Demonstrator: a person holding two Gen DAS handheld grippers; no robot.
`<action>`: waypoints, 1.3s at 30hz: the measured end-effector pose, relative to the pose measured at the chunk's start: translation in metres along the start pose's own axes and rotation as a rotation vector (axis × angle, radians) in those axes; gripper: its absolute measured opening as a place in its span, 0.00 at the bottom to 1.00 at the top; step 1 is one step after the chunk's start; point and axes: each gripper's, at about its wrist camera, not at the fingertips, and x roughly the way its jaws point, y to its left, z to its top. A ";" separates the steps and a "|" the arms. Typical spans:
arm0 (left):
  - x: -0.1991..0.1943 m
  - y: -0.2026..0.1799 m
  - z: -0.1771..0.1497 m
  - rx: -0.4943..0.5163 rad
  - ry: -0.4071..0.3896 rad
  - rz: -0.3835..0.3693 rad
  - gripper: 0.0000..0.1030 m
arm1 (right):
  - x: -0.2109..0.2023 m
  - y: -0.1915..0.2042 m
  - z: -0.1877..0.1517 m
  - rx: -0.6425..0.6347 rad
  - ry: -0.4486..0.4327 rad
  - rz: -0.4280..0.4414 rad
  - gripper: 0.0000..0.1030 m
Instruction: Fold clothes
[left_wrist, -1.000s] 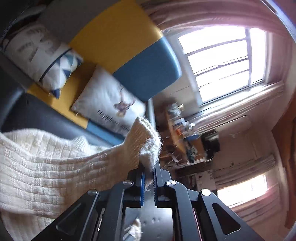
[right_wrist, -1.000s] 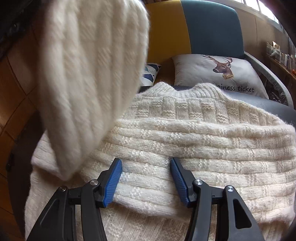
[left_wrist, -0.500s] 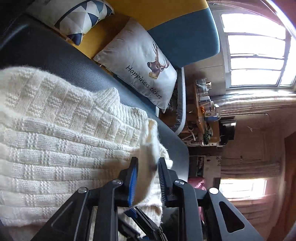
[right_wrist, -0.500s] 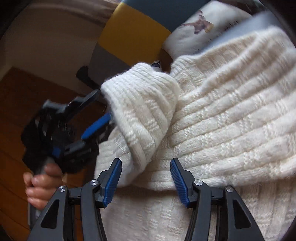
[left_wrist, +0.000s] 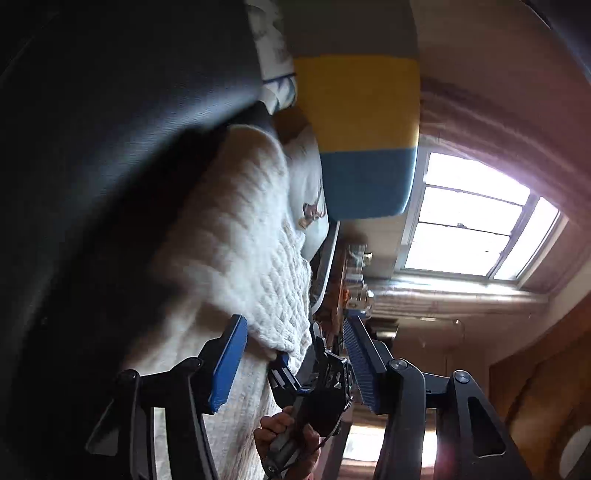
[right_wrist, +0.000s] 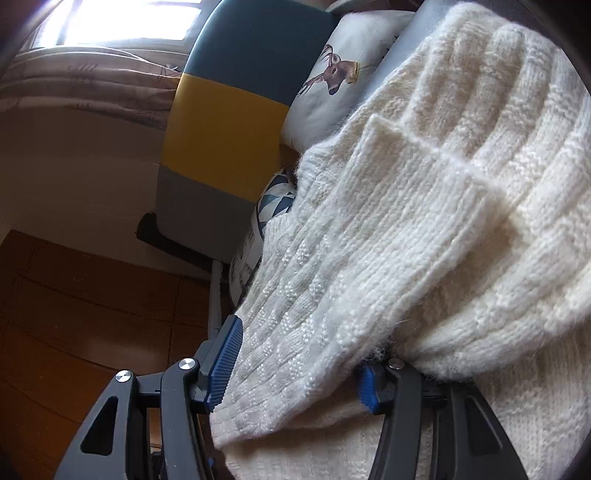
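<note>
A cream knitted sweater (right_wrist: 424, 229) lies on the dark sofa seat, with one sleeve (right_wrist: 402, 184) folded across its body. My right gripper (right_wrist: 295, 365) is open, its fingers around the sweater's side edge; the cloth covers part of the right finger. In the left wrist view the sweater (left_wrist: 258, 266) is blurred and seen edge-on. My left gripper (left_wrist: 291, 358) is open and empty beside it. The right gripper (left_wrist: 317, 380) and the hand holding it show between the left fingers.
The sofa back (right_wrist: 221, 122) has teal, yellow and grey bands. A deer cushion (right_wrist: 332, 74) and a triangle-pattern cushion (right_wrist: 273, 199) lie against it. The dark sofa seat (left_wrist: 110, 147) fills the left wrist view's left. A bright window (left_wrist: 469, 221) and wooden floor (right_wrist: 74, 314) are around.
My left gripper has let go of the sleeve cuff and opened wide, turning away. The sleeve now lies across the sweater. The right gripper has moved to the sweater's side edge.
</note>
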 end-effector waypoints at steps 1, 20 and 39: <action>-0.009 0.009 0.001 -0.021 -0.015 -0.010 0.54 | 0.001 0.003 -0.002 -0.025 0.000 -0.011 0.55; -0.003 0.036 -0.007 -0.179 -0.049 -0.178 0.63 | 0.010 0.048 -0.001 -0.154 0.097 -0.121 0.06; 0.054 0.021 0.022 -0.223 -0.215 -0.141 0.75 | -0.060 0.163 0.044 -0.412 0.001 0.000 0.06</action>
